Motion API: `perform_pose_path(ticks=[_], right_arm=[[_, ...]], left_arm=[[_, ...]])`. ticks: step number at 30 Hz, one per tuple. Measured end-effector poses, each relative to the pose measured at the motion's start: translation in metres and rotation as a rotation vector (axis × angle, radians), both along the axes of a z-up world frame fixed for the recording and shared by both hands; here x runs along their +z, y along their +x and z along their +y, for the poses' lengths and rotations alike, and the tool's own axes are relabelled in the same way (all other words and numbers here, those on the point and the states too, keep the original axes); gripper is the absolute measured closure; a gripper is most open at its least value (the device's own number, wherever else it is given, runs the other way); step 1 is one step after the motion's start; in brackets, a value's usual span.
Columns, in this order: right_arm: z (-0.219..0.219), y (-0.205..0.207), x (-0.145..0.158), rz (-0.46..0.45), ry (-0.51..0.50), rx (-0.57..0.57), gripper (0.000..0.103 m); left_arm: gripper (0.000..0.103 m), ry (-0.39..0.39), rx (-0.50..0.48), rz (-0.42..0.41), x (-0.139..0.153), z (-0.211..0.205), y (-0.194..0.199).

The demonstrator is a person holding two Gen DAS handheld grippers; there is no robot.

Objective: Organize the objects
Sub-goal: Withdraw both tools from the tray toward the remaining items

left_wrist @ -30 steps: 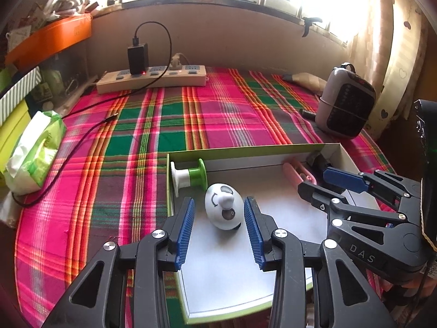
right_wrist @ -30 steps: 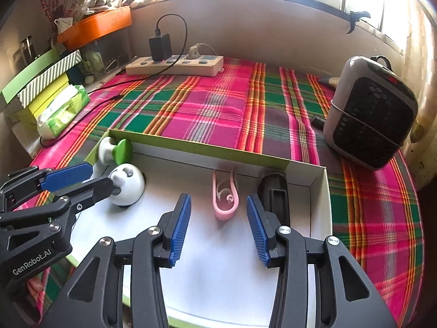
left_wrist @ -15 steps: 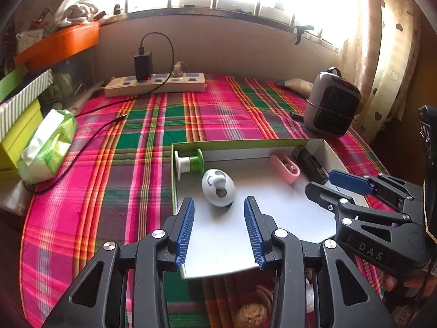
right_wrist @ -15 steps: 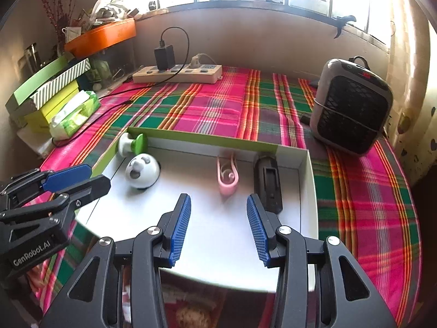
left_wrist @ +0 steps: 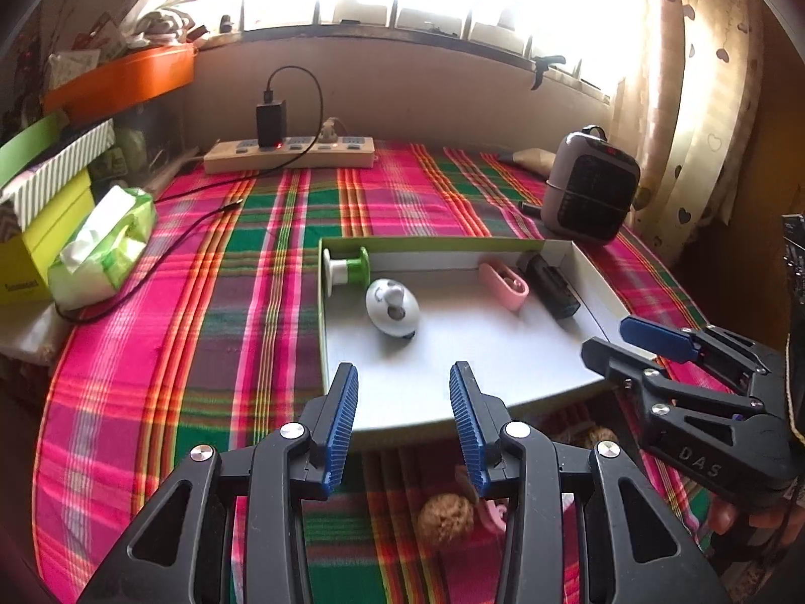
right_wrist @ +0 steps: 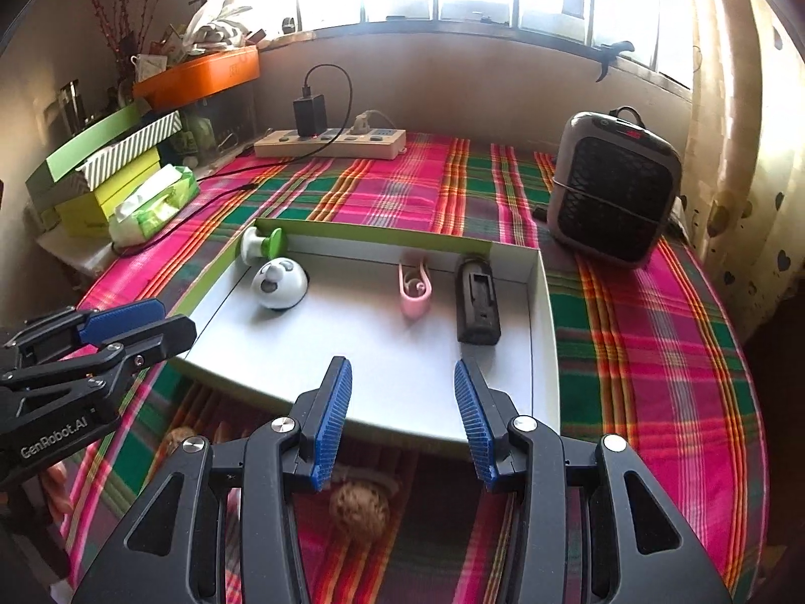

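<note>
While both hover over the tray's near edge:
Left gripper (left_wrist: 402, 392): spread, empty.
Right gripper (right_wrist: 402, 392): spread, empty.
Tray (right_wrist: 541, 312): spool (right_wrist: 261, 245) at 10 o'clock, clip (right_wrist: 415, 286) at 12.

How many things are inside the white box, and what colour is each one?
White and green: 1, the spool
White and black: 1, the egg-shaped toy
Pink: 1, the clip
Black: 1, the rectangular block
Total: 4 things in the white box
</note>
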State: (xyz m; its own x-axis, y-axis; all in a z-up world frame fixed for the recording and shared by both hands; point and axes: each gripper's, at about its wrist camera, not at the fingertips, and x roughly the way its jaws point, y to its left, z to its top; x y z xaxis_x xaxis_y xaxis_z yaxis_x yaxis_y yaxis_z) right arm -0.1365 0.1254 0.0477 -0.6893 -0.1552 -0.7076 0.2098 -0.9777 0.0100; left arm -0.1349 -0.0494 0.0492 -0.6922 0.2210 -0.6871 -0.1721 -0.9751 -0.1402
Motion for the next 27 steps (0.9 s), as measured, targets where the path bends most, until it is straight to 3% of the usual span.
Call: perform_pose_path(ticks=[27], right_arm=[[0.017,0.048,-0.021,-0.034,-0.051,-0.001,0.053]], left_arm=[[0.065,0.070,-0.054,-0.060,-0.024,-0.010,0.041]])
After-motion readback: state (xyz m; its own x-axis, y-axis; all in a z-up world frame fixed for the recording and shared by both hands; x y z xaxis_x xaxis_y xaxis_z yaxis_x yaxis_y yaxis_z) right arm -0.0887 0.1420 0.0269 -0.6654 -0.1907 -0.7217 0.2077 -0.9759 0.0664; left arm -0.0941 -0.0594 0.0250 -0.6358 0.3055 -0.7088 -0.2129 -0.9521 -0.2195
